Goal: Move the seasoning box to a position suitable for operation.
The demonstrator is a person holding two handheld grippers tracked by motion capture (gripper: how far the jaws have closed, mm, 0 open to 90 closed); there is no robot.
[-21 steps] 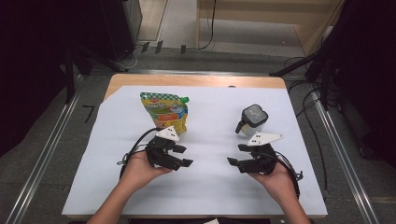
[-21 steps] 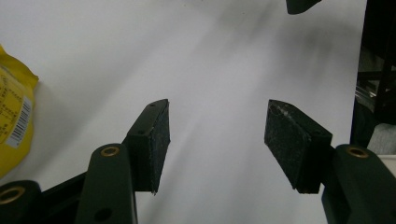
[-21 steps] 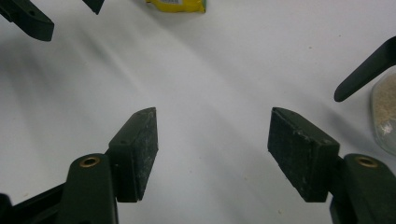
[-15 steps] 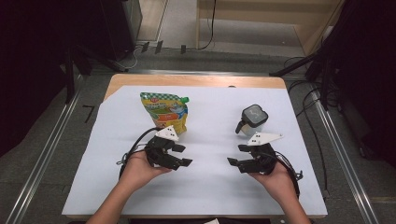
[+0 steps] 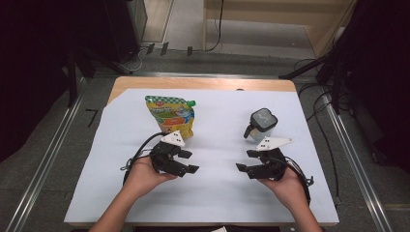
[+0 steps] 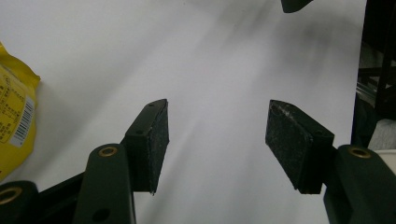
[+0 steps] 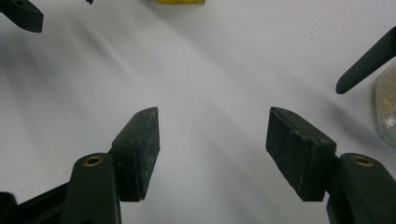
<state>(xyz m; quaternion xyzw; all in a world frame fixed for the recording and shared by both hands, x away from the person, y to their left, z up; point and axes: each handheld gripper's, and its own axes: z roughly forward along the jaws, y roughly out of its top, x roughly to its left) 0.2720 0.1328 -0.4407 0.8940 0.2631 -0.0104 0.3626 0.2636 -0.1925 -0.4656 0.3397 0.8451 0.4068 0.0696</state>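
- I'm seeing the left gripper (image 5: 186, 162) showing black jaws, brass-ringed screws, a pale three-cornered plate on top.
- The right gripper (image 5: 246, 161) is wearing the same black build, cable trailing.
- Forearms, lower frame, are showing no sleeves.

Yellow pouch (image 6: 14, 116) cut off at frame edge, left of the left gripper (image 6: 217, 140) pads. Jar (image 7: 386, 109) cropped at frame edge, right of the right gripper (image 7: 212, 147). Pouch print too small to read.
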